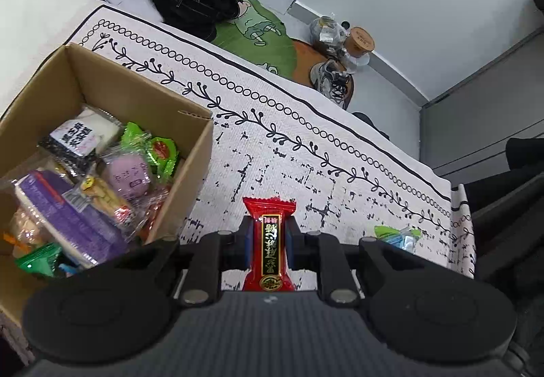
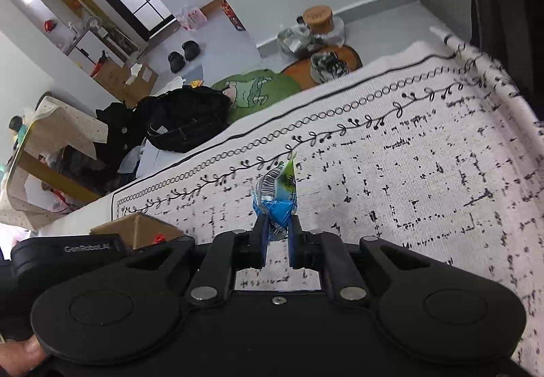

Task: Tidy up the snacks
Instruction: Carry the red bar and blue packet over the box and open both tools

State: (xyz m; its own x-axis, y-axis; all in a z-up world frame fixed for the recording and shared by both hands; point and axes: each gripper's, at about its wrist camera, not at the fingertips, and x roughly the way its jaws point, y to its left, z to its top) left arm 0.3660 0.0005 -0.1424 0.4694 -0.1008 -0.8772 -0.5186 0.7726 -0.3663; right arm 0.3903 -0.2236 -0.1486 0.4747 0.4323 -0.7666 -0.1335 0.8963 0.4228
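Left wrist view shows the left gripper (image 1: 270, 234) clamped on a red foil candy packet with a black label (image 1: 269, 241), held above the white patterned cloth (image 1: 306, 152); to its left stands an open brown cardboard box (image 1: 136, 94) full of wrapped snacks. Farther right on the cloth a green-and-blue wrapper (image 1: 397, 235) shows, apparently the same blue-and-green snack packet (image 2: 277, 196) that the right gripper (image 2: 277, 230) pinches between closed fingers in the right wrist view.
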